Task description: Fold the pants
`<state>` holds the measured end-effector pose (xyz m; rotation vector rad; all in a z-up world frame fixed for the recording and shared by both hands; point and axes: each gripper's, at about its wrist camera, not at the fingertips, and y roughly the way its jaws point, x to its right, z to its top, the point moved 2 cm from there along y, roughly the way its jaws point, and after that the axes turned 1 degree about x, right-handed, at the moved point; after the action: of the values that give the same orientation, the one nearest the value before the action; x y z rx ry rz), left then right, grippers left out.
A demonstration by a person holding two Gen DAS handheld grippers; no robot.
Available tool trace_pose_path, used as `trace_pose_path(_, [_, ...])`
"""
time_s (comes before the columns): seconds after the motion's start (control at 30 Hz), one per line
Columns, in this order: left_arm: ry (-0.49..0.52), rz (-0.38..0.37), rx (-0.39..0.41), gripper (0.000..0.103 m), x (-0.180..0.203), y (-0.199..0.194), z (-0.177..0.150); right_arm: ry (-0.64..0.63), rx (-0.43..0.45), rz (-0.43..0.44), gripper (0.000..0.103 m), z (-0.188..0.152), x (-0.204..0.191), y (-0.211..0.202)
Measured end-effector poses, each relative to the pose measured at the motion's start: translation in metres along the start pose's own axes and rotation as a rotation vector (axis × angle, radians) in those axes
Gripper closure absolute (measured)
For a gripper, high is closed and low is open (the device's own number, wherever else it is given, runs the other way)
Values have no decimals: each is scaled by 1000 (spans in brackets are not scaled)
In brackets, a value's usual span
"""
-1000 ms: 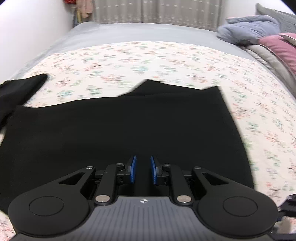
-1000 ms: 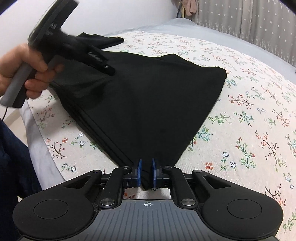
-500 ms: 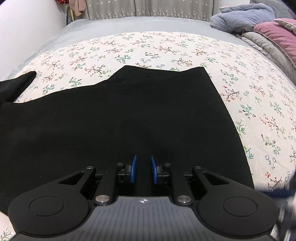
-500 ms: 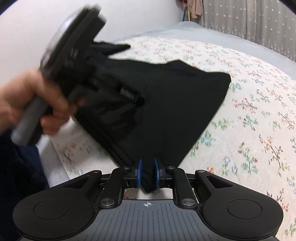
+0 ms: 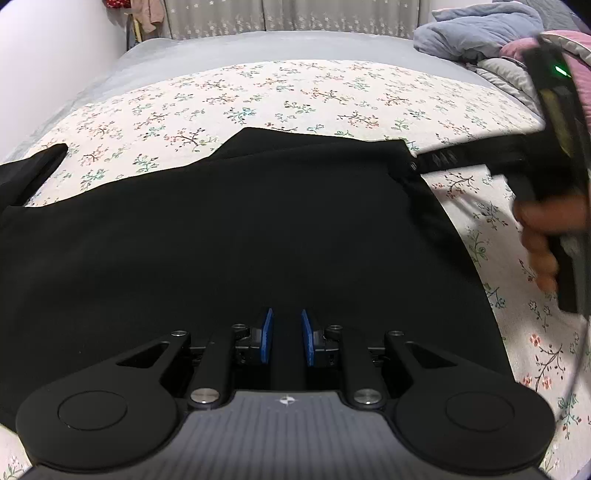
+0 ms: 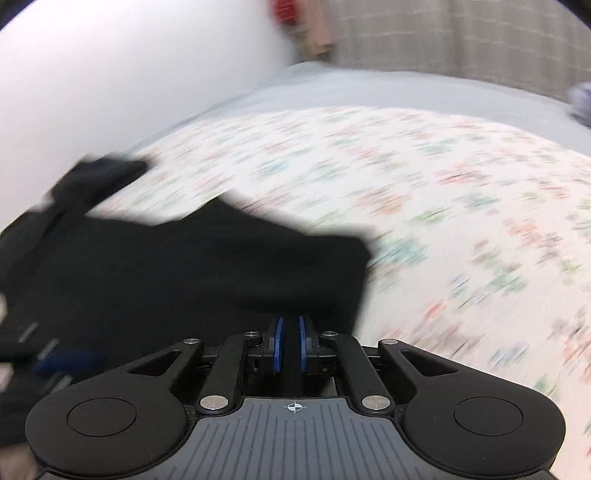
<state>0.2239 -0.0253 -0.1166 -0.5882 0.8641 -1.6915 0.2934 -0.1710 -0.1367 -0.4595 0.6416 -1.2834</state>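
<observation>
The flat cloth pants (image 5: 240, 240) are plain black. The bed's cotton sheet (image 5: 295, 96) is cream, scattered with small red, green and blue flower sprigs. Both claws are black with bright blue pads (image 5: 266, 336). The rumpled quilt (image 5: 480, 29) is grey-blue; the curtain (image 5: 295, 14) grey, pale-dotted.

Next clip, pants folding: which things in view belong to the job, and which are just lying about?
Job:
- black pants
- floral bedspread they lie on

Lying about:
- blue-grey blanket
- pink bedding
- curtain
- hanging clothes in the corner
</observation>
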Motion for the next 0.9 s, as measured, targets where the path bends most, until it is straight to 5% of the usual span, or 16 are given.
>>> trace_pose_path(0.17, [-13, -16, -29, 69, -4, 2, 5, -93, -12, -97, 98, 12, -16, 3])
trace_pose_path(0.27, [-20, -21, -41, 69, -5, 2, 7, -68, -18, -138, 75, 5, -17, -21])
trace_pose_path(0.47, [-36, -26, -46, 69, -5, 2, 7, 232, -191, 89, 52, -51, -1, -72])
trace_pose_path(0.57, [-38, -21, -42, 69, -4, 3, 7, 431, -221, 236, 51, -79, 9, -93])
trace_pose_path(0.73, [-44, -6, -24, 68, -1, 2, 5, 543, -165, 373, 45, -112, 5, -101])
trace_pose_path(0.9, [-85, -15, -21, 66, -7, -1, 6, 550, -136, 416, 45, -118, -5, -103])
